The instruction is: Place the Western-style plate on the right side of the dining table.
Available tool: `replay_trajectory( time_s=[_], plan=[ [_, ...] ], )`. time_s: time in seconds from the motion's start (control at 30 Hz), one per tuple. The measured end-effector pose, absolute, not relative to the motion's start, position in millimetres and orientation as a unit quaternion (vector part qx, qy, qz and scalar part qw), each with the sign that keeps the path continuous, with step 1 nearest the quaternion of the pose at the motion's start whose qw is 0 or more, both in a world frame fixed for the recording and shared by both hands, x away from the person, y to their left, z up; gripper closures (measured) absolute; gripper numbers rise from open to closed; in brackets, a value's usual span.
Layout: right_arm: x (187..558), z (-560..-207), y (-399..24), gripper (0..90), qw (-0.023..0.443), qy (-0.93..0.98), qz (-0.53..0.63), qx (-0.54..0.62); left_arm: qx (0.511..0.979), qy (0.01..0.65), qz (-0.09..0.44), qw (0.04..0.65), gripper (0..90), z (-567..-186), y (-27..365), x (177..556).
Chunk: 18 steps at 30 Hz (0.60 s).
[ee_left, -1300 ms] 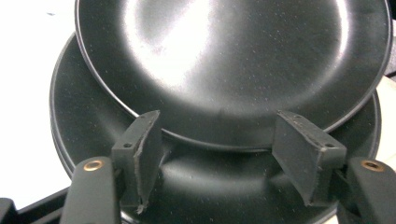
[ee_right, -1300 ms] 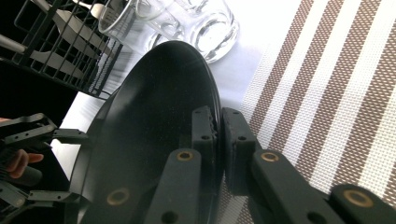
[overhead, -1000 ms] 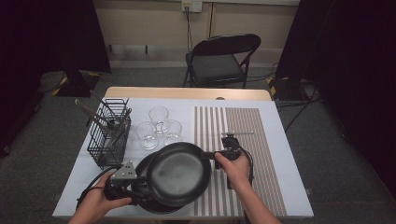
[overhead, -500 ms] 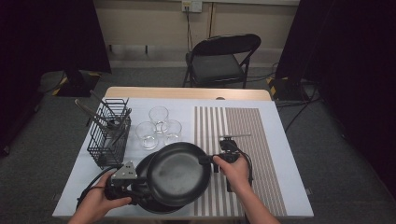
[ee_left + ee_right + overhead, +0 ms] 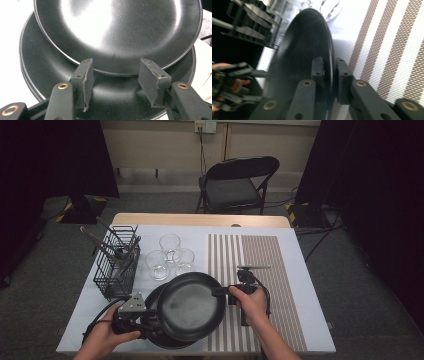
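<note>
1. Black and shallow, the upper plate point(image 5: 191, 306) sits near the front edge of the bench point(image 5: 300, 270), tilted, its left part overlapping a second black plate point(image 5: 156, 300) that lies flat beneath it.
2. The right gripper point(image 5: 220, 291) comes at the upper plate from the right, and its jaws are clamped on that plate's right rim; in the right gripper view the rim point(image 5: 329, 62) runs edge-on between the two pads, which press on it from both sides.
3. Those right jaws have just been closing a little further, with the rim between them.
4. The left gripper point(image 5: 150, 322) sits at the front left corner of the bench, held in the person's left hand point(image 5: 107, 335).
5. Its jaws stand partly apart and grip nothing; in the left gripper view the pads point(image 5: 85, 75) hover over the lower plate, with the near rim of the upper plate just beyond their tips.
6. The right hand point(image 5: 252, 302) rests over the striped mat point(image 5: 270, 255), which covers the right half of the bench.
7. Behind the plates stand three clear glasses point(image 5: 170, 255), and a black wire basket point(image 5: 117, 265) with utensils stands by the left edge.
</note>
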State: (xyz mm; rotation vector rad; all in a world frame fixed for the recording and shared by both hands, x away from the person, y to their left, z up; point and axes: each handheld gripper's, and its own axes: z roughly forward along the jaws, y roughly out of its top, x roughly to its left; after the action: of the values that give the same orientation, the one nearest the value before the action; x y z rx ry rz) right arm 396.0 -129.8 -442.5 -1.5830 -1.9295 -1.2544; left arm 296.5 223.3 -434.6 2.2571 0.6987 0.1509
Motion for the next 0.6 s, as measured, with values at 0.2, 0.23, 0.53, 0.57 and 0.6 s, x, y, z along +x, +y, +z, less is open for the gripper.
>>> replay_trajectory(
  time_s=[0.2,0.23,0.53,0.57,0.6],
  plan=[
    [394.6,-435.1,-128.3,82.6,0.161,-0.671,-0.452,-0.566,0.877,0.268,0.067,0.392,44.7,-435.6,220.7,296.9],
    [395.2,-434.7,-128.1,82.6,0.159,-0.670,-0.452,-0.567,0.876,0.268,0.072,0.396,42.8,-435.6,219.5,296.9],
    [397.6,-423.5,-135.9,81.3,0.140,-0.658,-0.464,-0.576,0.862,0.283,0.112,0.406,19.1,-426.3,225.7,296.7],
    [398.0,-422.8,-137.5,81.1,0.139,-0.657,-0.463,-0.578,0.862,0.284,0.113,0.406,18.9,-426.1,225.8,296.3],
    [398.1,-423.1,-139.2,80.7,0.143,-0.651,-0.466,-0.583,0.861,0.284,0.114,0.405,18.8,-426.1,225.8,295.9]
  ],
)
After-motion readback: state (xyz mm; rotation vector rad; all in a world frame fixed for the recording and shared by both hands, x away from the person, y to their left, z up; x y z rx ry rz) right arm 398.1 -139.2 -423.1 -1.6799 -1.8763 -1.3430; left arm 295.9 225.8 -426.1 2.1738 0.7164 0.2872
